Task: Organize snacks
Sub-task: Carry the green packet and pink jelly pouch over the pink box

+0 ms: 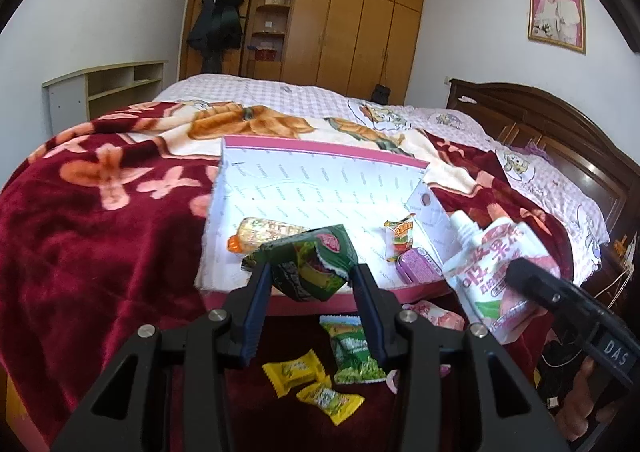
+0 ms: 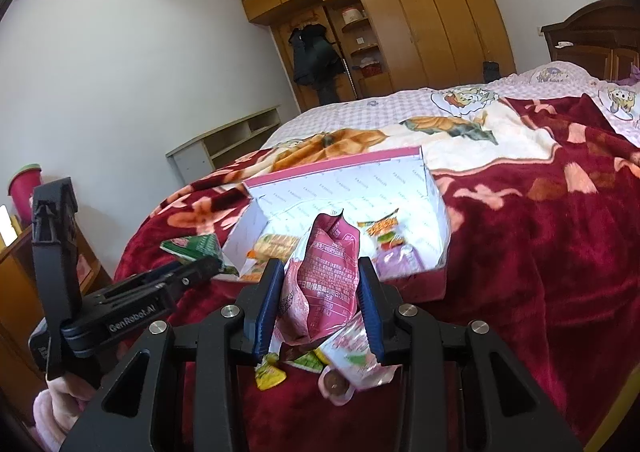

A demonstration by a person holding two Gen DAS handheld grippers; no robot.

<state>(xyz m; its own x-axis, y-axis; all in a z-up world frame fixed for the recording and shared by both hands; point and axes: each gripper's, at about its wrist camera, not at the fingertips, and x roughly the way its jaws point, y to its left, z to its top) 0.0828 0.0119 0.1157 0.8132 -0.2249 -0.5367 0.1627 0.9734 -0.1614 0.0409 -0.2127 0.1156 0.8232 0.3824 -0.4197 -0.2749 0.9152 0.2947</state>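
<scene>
Left gripper (image 1: 310,276) clamped on green packet (image 1: 312,264), right gripper (image 2: 320,288) pinching pink pouch (image 2: 324,280), upright (long axis vertical). White box (image 1: 320,188) lying straight ahead on bed, closer to left; loose yellow candies (image 1: 294,370) below.

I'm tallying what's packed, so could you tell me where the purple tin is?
The purple tin lies inside the white box, in its near right corner, beside the burger-print sweet.
</scene>
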